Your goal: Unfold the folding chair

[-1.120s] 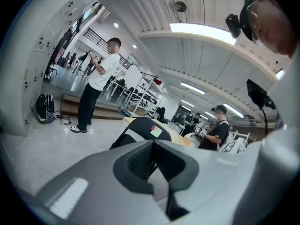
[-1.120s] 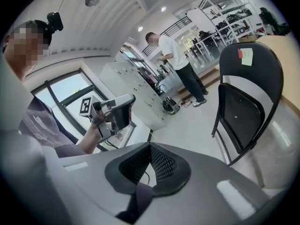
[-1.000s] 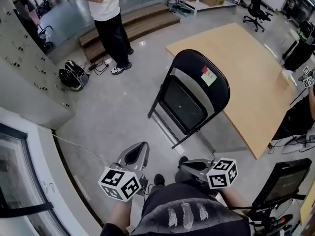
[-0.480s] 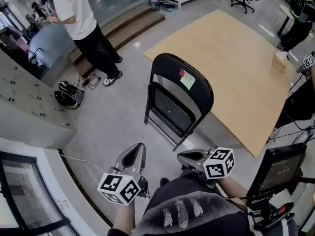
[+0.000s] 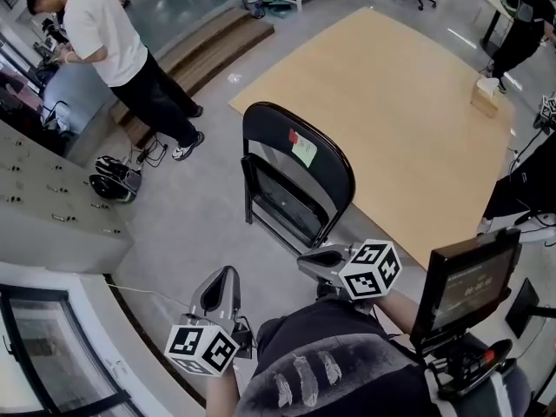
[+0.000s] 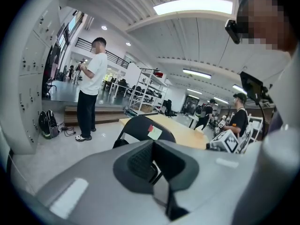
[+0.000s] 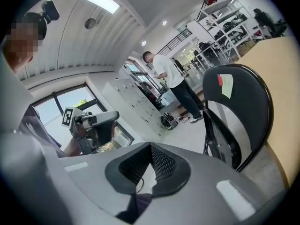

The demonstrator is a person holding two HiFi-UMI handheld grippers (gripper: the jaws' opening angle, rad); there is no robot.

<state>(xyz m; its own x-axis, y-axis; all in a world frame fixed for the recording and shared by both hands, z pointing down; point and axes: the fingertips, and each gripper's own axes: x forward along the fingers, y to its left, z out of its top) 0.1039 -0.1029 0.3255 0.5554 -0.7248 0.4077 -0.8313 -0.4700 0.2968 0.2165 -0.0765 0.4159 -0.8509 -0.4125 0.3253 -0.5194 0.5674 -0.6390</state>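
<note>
The black folding chair stands folded on the grey floor, its feet at the edge of a wooden platform. A red and a pale sticker sit on its backrest. It also shows in the left gripper view as the chair and in the right gripper view as the chair. My left gripper is shut and holds nothing, a short way in front of the chair. My right gripper is shut and empty too, close to the chair's near leg but apart from it.
A person in a white shirt stands by wooden steps at the back left. Grey lockers and a dark bag line the left. A monitor on a stand is at my right; a small box sits on the platform.
The chair has come nearer in the head view. Both grippers have travelled toward it, the right one ending close to its near leg. Both stayed shut.
</note>
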